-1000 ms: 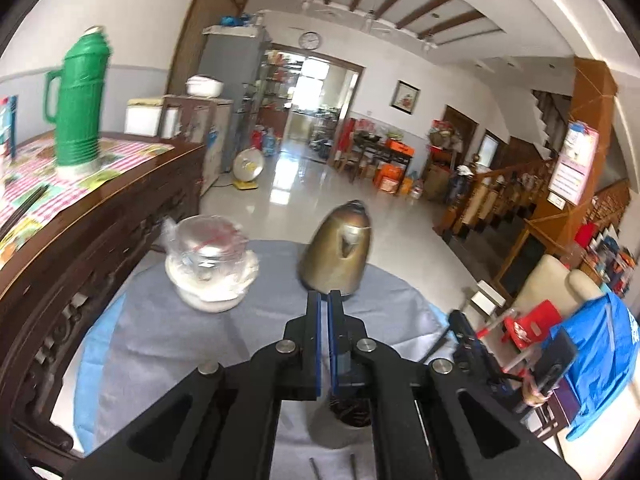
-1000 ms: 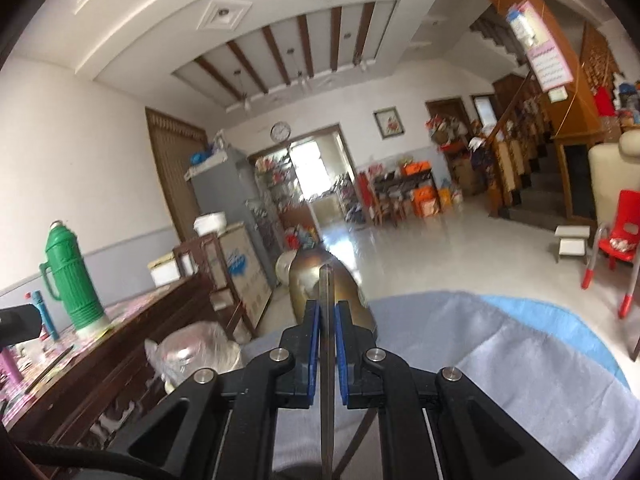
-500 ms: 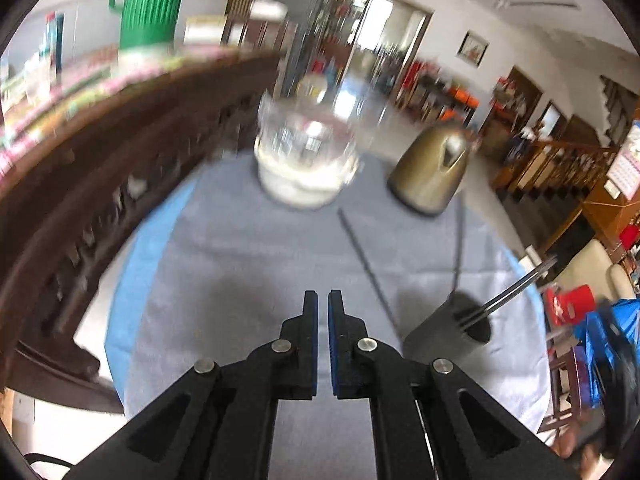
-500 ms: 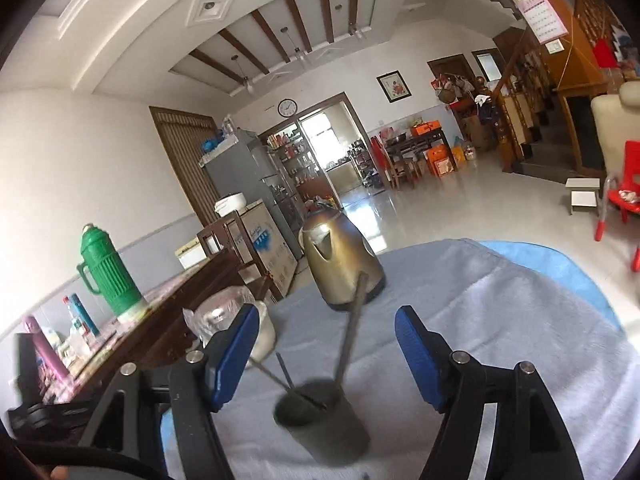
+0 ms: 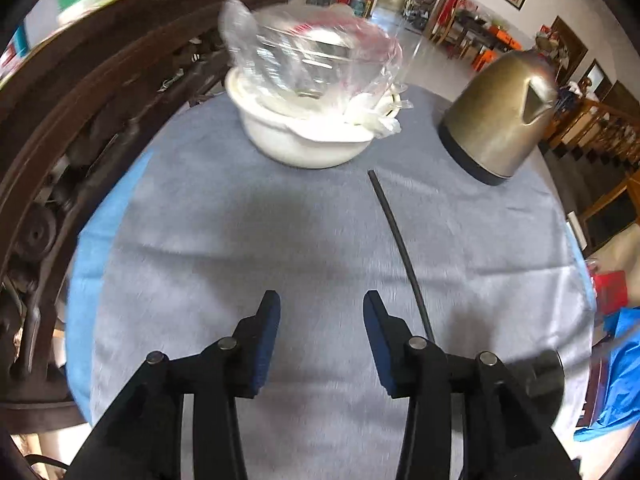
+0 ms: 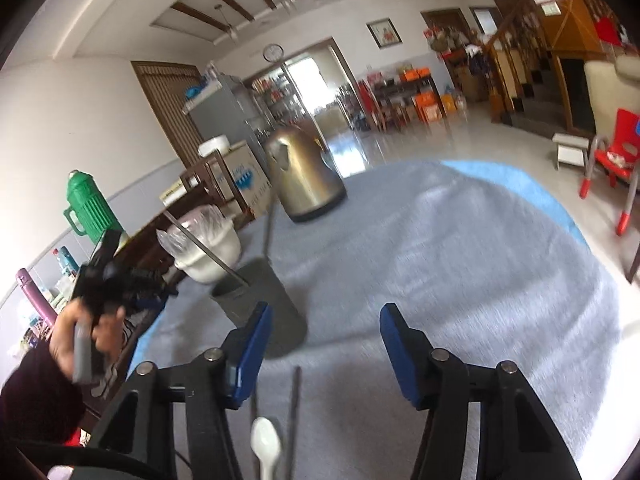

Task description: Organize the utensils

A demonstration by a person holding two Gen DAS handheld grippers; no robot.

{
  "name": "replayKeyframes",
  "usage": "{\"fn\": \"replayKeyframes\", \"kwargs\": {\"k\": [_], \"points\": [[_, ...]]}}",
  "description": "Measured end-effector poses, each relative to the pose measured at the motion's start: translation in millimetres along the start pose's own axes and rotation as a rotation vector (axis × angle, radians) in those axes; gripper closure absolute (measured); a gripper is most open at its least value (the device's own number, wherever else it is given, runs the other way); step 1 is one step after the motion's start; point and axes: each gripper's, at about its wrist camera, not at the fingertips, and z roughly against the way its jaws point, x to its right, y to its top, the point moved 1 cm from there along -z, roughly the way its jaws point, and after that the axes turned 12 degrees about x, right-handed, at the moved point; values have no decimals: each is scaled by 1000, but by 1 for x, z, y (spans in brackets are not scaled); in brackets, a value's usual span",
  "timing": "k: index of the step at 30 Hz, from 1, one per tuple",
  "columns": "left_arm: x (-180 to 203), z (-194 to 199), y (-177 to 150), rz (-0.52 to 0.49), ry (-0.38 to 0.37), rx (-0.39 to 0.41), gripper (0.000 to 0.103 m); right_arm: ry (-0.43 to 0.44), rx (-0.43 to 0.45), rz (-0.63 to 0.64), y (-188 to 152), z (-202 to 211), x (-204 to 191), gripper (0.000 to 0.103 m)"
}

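Left gripper (image 5: pixel 322 316) opening, empty, beside black chopstick (image 5: pixel 400 248) | right gripper (image 6: pixel 325 332) closing, empty | risk: nudging grey utensil holder (image 6: pixel 260 300) over.

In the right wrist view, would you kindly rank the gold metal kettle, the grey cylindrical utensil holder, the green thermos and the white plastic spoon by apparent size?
1. Grey cylindrical utensil holder and gold metal kettle: look alike; the holder is nearer, so unranked.
2. Green thermos.
3. White plastic spoon, partly cut off.
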Motion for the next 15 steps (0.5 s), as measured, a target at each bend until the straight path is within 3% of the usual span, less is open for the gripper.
{"fn": "replayKeyframes", "kwargs": {"k": [7,15], "points": [[31,-69,32,15,54,-68,59,-32,-46,-34,-12,-10,37,46],[51,-112,56,78,77,-92,59,-36,-45,-63,-4,-25,55,46]]}}
